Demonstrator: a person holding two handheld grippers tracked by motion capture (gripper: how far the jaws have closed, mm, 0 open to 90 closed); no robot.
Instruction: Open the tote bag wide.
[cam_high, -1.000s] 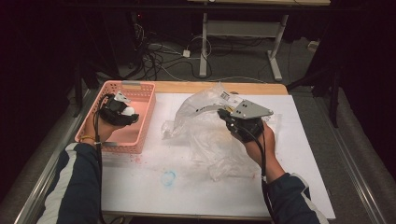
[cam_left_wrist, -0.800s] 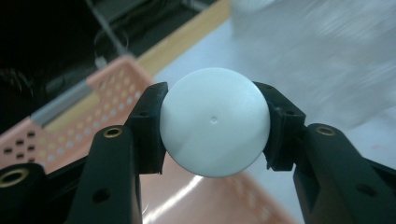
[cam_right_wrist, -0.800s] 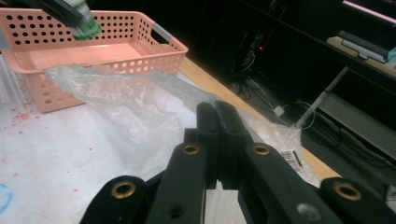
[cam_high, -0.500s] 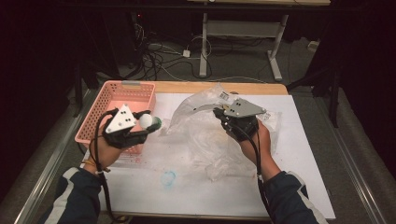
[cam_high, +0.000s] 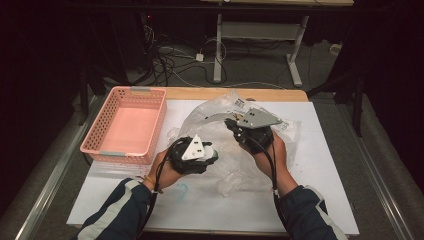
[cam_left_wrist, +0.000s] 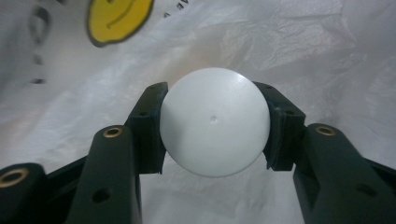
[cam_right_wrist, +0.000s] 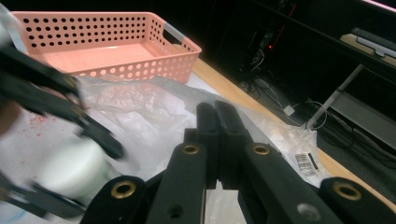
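A white ball (cam_left_wrist: 215, 122) sits clamped between the black jaws of my left gripper (cam_left_wrist: 214, 95), close in front of a crumpled clear plastic bag (cam_left_wrist: 303, 51). In the high view the left gripper (cam_high: 212, 151) hovers at the bag's (cam_high: 235, 170) left side, right of the pink basket (cam_high: 120, 150). My right gripper (cam_high: 231, 123) is above the bag's far part. Its jaws (cam_right_wrist: 217, 112) are pressed together on a raised edge of the bag film (cam_right_wrist: 163, 88). The right gripper view also catches the ball (cam_right_wrist: 70, 168), blurred, at the lower left.
The pink perforated basket (cam_right_wrist: 140, 70) stands at the table's left rear with nothing in it. A white sheet (cam_high: 320, 165) covers the tabletop under the bag. A barcode label (cam_right_wrist: 306, 163) lies on the bag. Cables and desk legs are on the dark floor beyond the table.
My left hand has swung from over the basket to the right, carrying the white ball up to the bag. The right gripper has stayed put, holding the bag.
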